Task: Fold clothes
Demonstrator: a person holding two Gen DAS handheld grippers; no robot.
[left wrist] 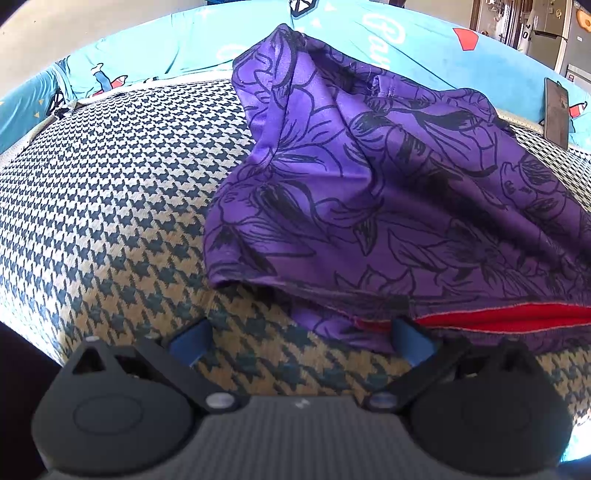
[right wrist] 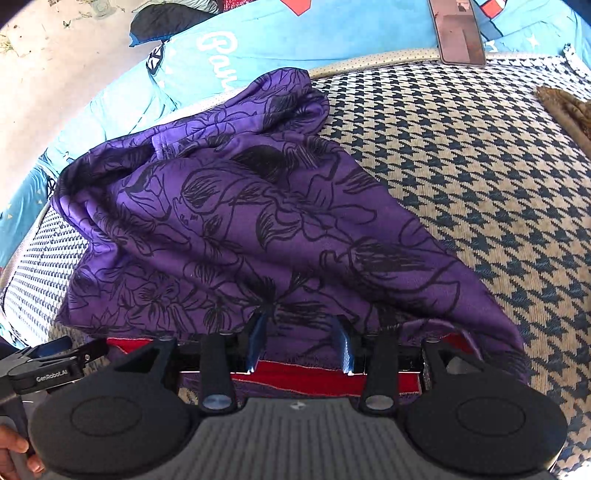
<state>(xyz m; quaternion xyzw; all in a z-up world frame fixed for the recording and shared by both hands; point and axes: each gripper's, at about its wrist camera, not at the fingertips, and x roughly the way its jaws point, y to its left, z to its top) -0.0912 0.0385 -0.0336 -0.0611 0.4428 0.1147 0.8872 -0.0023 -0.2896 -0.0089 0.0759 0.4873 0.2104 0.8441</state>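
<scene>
1. The right hand-held gripper is released: its blue fingers stand apart over the near hem of the purple floral garment, with cloth lying between them but not pinched, and the red lining showing just below the fingertips.
2. The left hand-held gripper is spread wide and grasps nothing; its right finger touches the garment's near edge, beside a strip of red lining, while its left finger sits over bare cover.
3. The garment lies crumpled in a loose heap on a houndstooth-patterned cover, spread on the bed.
4. Behind it runs a light blue printed sheet.
5. A dark phone rests at the far edge of the cover.
6. A person's fingers show at the lower left corner of the right wrist view.
</scene>
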